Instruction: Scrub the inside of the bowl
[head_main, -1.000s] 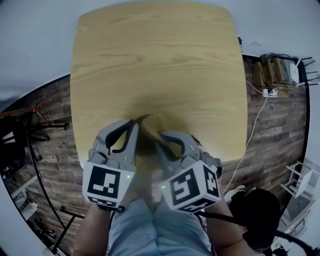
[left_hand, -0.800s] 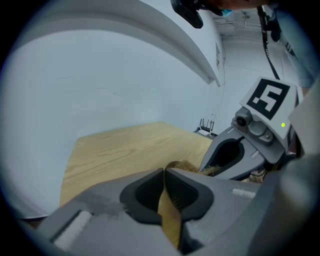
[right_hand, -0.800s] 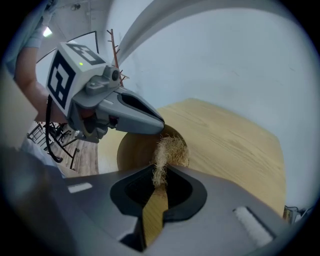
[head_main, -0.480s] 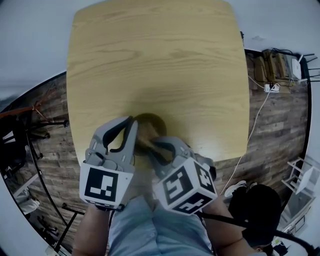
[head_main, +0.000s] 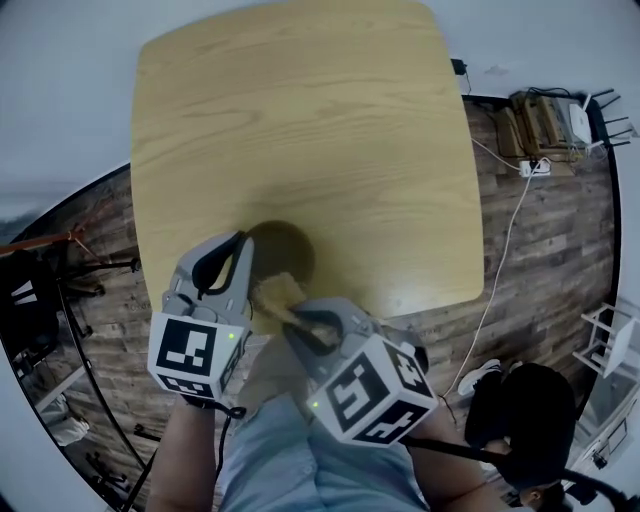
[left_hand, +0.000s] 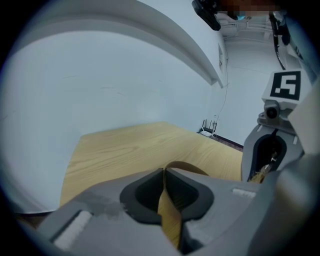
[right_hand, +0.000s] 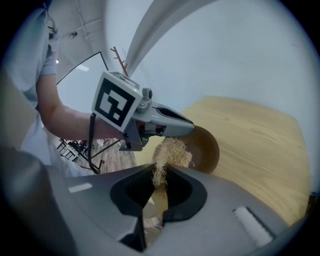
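Observation:
A brown wooden bowl sits on the light wooden table near its front edge. My left gripper is shut on the bowl's left rim; in the left gripper view the thin bowl wall runs between the jaws of the left gripper. My right gripper is shut on a tuft of pale straw-like scrubber, which lies at the bowl's near rim. In the right gripper view the scrubber sticks out of the right gripper in front of the bowl.
The table stands on dark wood-plank flooring. A white cable and a power strip lie on the floor at the right, beside stacked items by the wall. A black stand is at the left. The person's legs are below the grippers.
The right gripper has drawn back toward the person, dragging the scrubber from the bowl's middle to its near rim. The left gripper still holds the bowl, which shows a little further left.

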